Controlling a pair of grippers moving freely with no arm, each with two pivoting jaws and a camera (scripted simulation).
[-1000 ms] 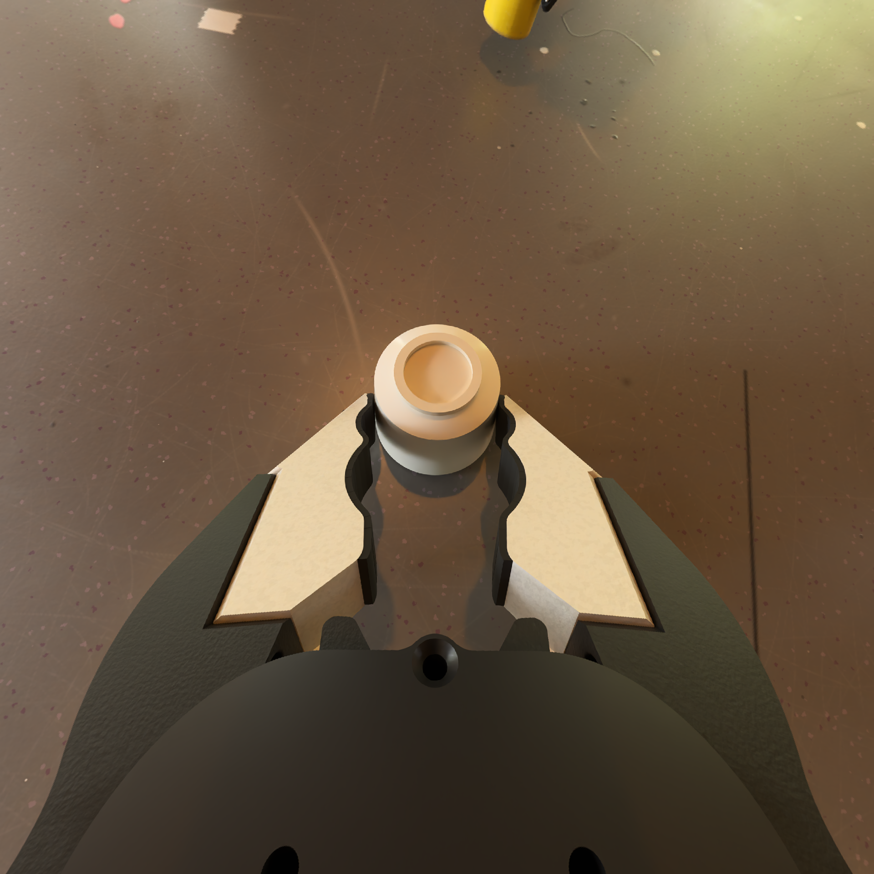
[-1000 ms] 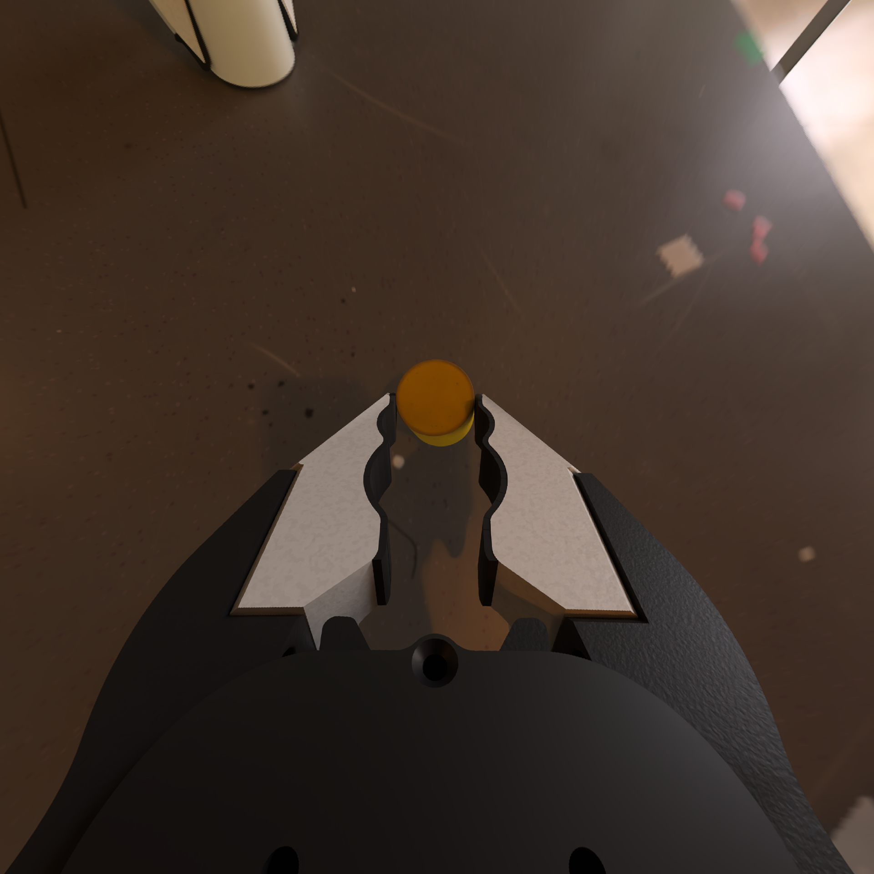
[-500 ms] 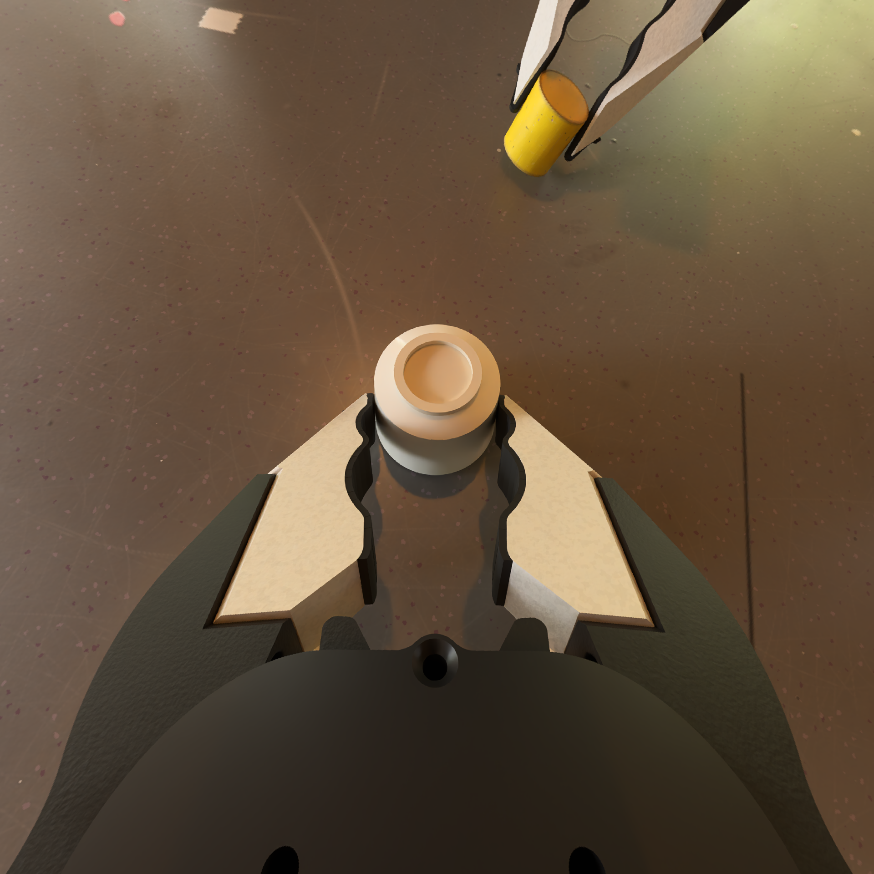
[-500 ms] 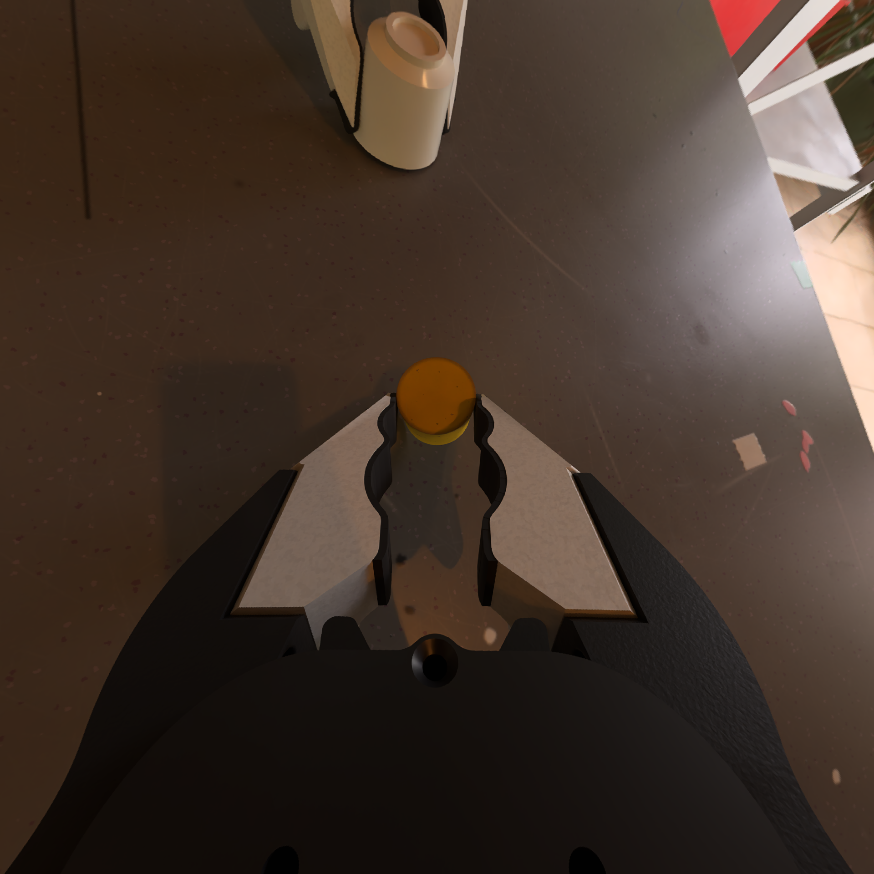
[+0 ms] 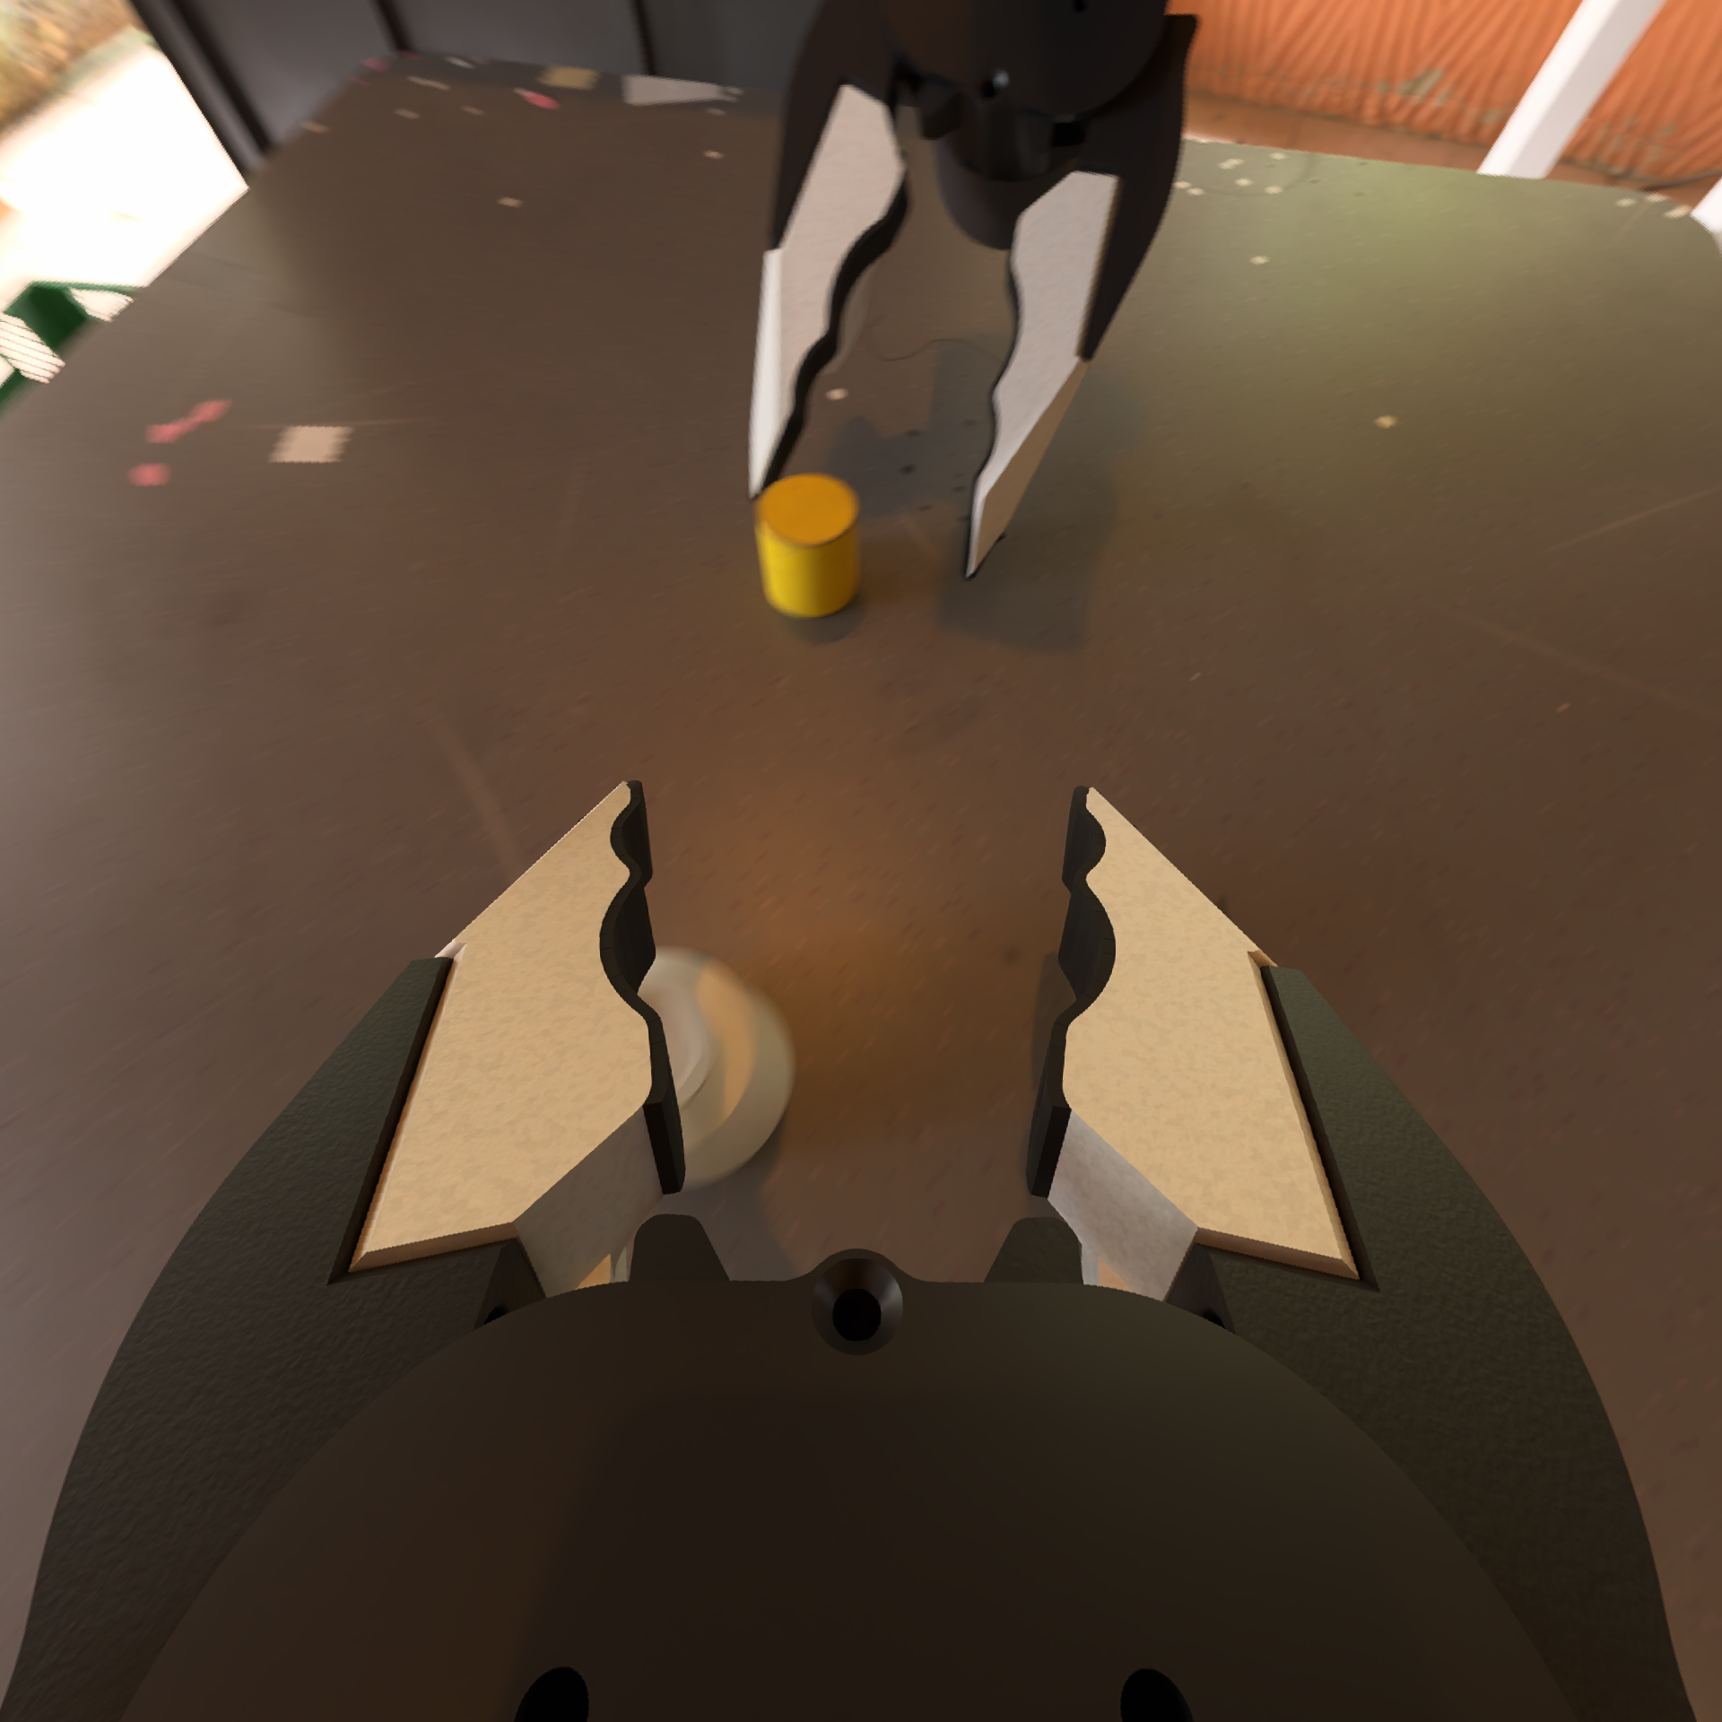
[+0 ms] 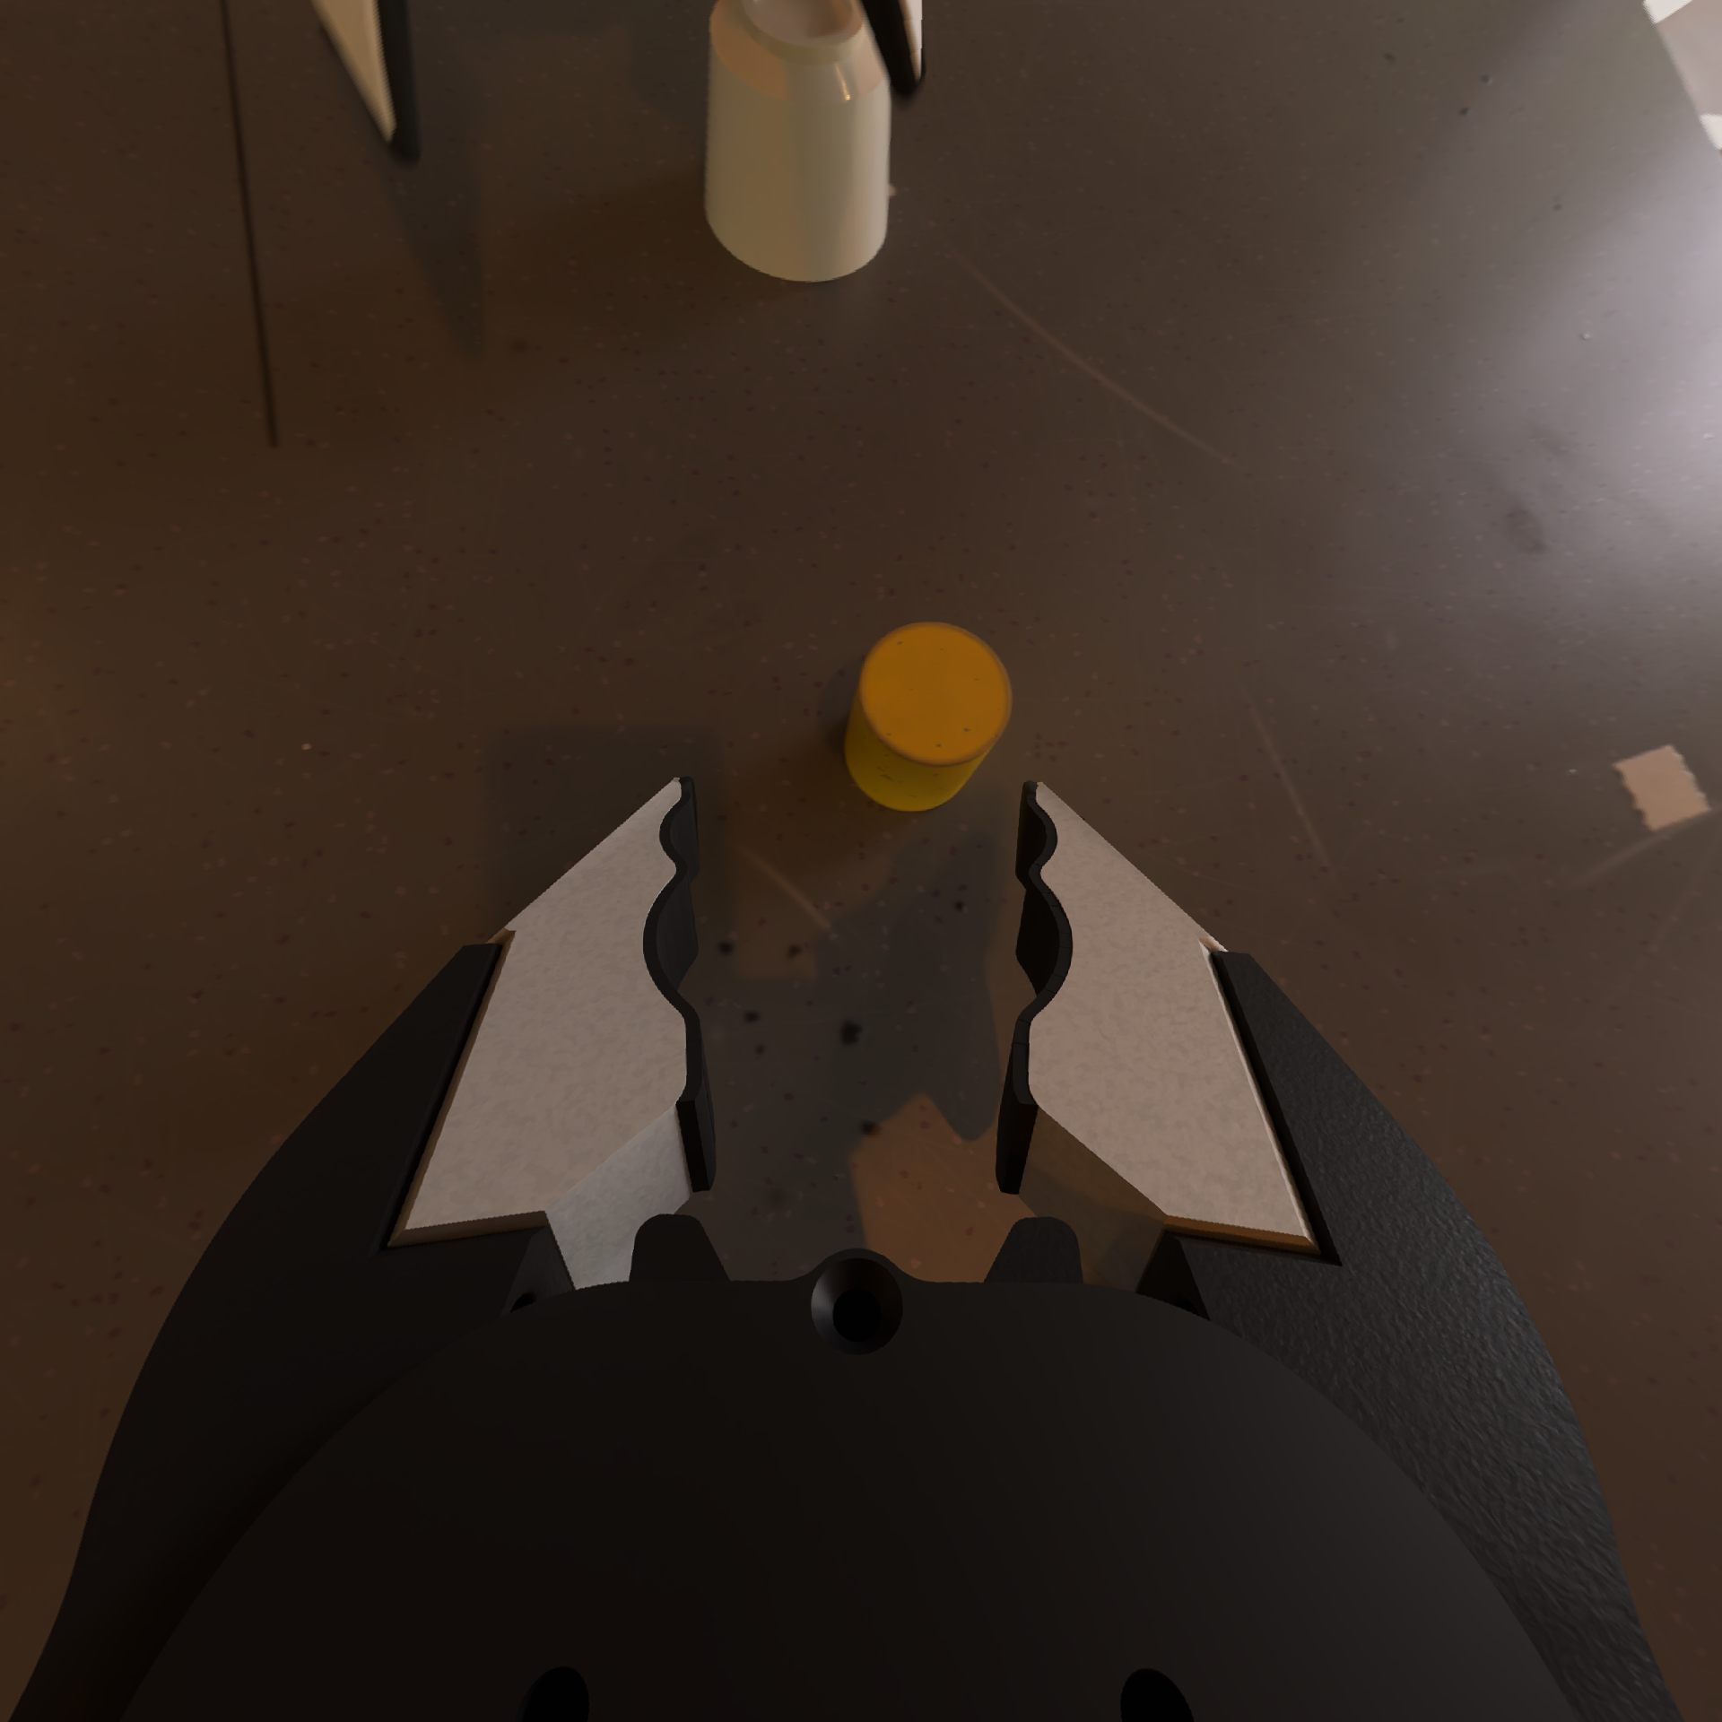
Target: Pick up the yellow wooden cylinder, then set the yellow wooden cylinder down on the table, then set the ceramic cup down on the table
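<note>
1. Table (image 6: 1398, 466) first since it's the biggest thing here: dark brown, scuffed and speckled, with a scrap of pale tape (image 6: 1663, 787) off to the right in the right wrist view. Both task things sit on it.

2. Right gripper (image 6: 855, 792) has its tongs spread wide with nothing between them. From the left wrist view it hangs over the far part of the table (image 5: 871, 522), tips close to the surface.

3. Left gripper (image 5: 855, 801) is also spread wide and empty-handed, pointing across the table.

4. Ceramic cup (image 6: 797, 168), cream coloured, stands on the table upside down as far as I can tell, so there's no looking inside it and I can't say if anything's in there. In the left view it's a blurry pale shape (image 5: 727, 1072) low between the fingers, right up against the left one; touching or not, can't tell.

5. Yellow wooden cylinder (image 6: 927, 717) stands upright on the table just past the right gripper's tips, a bit right of centre, let go.

6. My read: both set-downs look done, so this is the tail end. Next move just calls for backing both grippers up and away cleanly, especially the left one, since a clipped cup could tip.
</note>
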